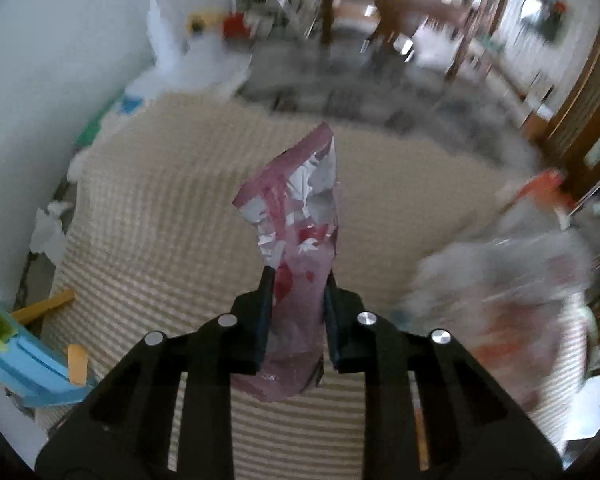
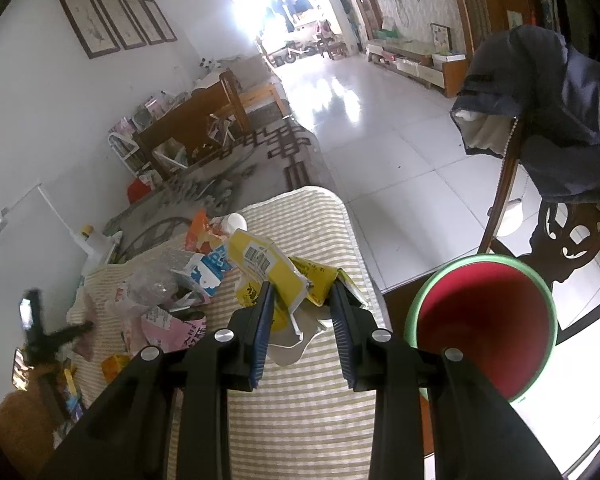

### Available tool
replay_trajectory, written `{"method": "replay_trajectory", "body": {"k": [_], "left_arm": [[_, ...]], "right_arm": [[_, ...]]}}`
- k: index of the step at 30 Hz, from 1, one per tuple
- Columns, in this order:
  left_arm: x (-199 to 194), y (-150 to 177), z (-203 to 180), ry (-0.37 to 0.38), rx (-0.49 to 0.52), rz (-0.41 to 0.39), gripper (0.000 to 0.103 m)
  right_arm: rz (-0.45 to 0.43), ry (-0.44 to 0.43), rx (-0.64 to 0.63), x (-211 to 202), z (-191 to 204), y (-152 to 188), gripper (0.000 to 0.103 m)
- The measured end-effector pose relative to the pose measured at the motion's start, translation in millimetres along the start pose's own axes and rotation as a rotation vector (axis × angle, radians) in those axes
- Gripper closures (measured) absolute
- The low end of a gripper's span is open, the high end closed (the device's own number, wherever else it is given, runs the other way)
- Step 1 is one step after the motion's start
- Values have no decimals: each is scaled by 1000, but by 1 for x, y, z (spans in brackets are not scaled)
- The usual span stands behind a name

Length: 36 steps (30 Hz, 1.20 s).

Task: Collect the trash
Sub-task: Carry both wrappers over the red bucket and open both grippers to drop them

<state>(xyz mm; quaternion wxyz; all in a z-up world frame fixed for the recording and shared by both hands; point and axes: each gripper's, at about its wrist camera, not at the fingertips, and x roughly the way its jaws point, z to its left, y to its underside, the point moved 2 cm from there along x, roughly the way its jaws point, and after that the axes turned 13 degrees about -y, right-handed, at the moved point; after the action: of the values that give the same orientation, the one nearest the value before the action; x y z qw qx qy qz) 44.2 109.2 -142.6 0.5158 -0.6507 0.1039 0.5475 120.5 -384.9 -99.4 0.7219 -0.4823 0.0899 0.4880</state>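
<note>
A crumpled pink foil wrapper (image 1: 300,200) stands up between the fingers of my left gripper (image 1: 299,276), which is shut on its lower part above the striped cloth (image 1: 160,200). In the right wrist view my right gripper (image 2: 302,286) is shut on a torn yellow packet (image 2: 260,260) with a barcode, held over the same striped cloth (image 2: 308,400). A round bin with a green rim (image 2: 416,300) and a red inside sits just right of the right gripper. A heap of mixed wrappers and clear plastic (image 2: 172,292) lies to its left.
A wooden chair draped with a dark jacket (image 2: 560,100) stands behind the bin. A blue toy (image 1: 28,360) and white tissue (image 1: 48,232) lie at the cloth's left edge. The trash heap (image 1: 500,300) appears blurred at the right of the left wrist view.
</note>
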Motion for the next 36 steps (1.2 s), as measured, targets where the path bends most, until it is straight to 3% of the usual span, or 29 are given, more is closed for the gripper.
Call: {"method": "replay_trajectory", "body": {"k": [3,7,10,16,20,24,32,34,36], "left_arm": [[-48,-9,-28,103,1,-87,81],[-109,0,-110,346,80,-130,81],[-134,21,-187,519,198,-90,81],[-146,69,-315,688,374,28,81],[-151,92,-375,725,472,60,81],[-145,117,-421,727,575,93,81],[-139,159,-474,728,716,144,80],[-137,166,-482,718,733,148,66],[-135,169,-485,718,730,151,59]], "right_arm": [[-14,7,21,-7,-11,-2,74],[-36,27,58,-23,-35,-4,74],[-50,70,103,-40,-62,-1,74],[-20,229,209,-57,-132,19,74],[-8,272,258,-62,-165,32,68],[-36,290,277,-77,-179,39,48],[-90,326,287,-107,-181,44,40],[-98,326,294,-111,-181,44,40],[-107,329,296,-116,-180,45,40]]}}
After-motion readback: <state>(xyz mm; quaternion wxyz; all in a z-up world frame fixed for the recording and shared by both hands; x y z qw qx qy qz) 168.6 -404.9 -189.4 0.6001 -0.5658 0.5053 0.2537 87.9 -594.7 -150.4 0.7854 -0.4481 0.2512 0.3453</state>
